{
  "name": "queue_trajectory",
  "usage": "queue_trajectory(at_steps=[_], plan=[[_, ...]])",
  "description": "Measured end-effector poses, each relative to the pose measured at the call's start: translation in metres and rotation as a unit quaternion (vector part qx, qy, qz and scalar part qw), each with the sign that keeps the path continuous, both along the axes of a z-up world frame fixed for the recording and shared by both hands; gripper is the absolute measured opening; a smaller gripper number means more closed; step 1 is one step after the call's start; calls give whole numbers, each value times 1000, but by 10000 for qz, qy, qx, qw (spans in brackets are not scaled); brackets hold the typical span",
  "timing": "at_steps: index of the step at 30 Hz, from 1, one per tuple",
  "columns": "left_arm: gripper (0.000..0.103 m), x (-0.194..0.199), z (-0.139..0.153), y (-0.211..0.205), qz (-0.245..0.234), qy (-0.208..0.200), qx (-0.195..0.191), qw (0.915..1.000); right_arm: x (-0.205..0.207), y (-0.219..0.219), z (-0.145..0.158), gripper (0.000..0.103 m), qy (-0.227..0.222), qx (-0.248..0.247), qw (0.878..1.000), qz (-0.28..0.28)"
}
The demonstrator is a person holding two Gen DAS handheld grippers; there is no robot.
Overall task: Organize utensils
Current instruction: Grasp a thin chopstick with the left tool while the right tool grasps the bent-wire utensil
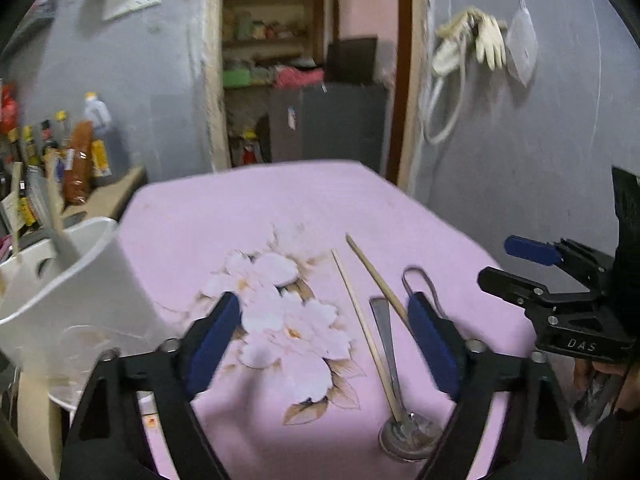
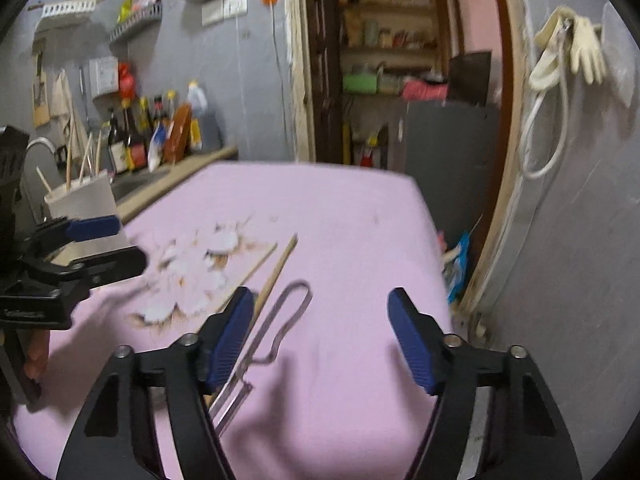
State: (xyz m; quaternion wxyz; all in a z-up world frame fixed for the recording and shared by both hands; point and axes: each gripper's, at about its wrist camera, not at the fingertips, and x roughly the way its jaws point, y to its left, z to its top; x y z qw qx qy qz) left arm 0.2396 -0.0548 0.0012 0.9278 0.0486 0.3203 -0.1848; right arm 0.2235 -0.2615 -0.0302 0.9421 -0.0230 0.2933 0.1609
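On a pink flower-print cloth (image 1: 280, 208) lie a thin wooden stick (image 1: 360, 320), a thicker wooden stick (image 1: 376, 276), a metal spoon (image 1: 408, 436) and a looped metal tool (image 1: 420, 276). My left gripper (image 1: 324, 304) hovers open above them; its pads touch nothing. In the right wrist view the looped metal tool (image 2: 288, 312) and the thicker stick (image 2: 276, 272) lie just beside the left finger of my right gripper (image 2: 320, 296), which is open and holds nothing. Each gripper shows in the other's view: the right gripper (image 1: 504, 262), the left gripper (image 2: 128, 242).
A white utensil holder (image 1: 80, 280) with several utensils in it stands at the cloth's left edge, seen farther off as the holder (image 2: 84, 196). Behind it is a counter with bottles (image 2: 152, 136). A doorway (image 2: 400, 80) and grey walls lie beyond the table's far edge.
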Motion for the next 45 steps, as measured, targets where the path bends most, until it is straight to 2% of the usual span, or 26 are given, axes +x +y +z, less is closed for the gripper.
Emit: queue_trajectory(at_steps=[2,5,8,14,19,27,28,30,32,37,45], plan=[[58,7,-10,-5,-87,214,99,9997,3,2,-6,64,215,13,9997,69],[45,18,-21,-10,-228,524,127,9983,7,7,-14,55,541,-75,9984,157],[35,29,-32,-14,-382,885,78,9953,10,9,-20,53,765,-106,9967,237],[24,47,-48,-20,-592,1428,-66,9880,13,20,-25,53,946,-251,9944,401],[13,62,-59,-23,-497,1751,-61,9833,17,28,-27,53,1030,-439,9926,467],[12,74,-59,-30,-448,1894,89,9808,34,38,-29,53,1069,-746,9907,387],[10,76,-59,-31,-430,1928,91,9803,36,39,-29,52,1069,-773,9905,389],[4,80,-59,-30,-344,1973,143,9796,38,39,-29,48,1065,-813,9901,418],[3,82,-59,-27,-277,2034,59,9787,38,36,-28,36,1077,-816,9898,444],[3,81,-57,-17,-116,2177,-88,9759,35,29,-26,19,1153,-834,9882,577],[3,80,-54,-24,-222,2346,197,9716,40,40,-28,19,1168,-1120,9853,543]])
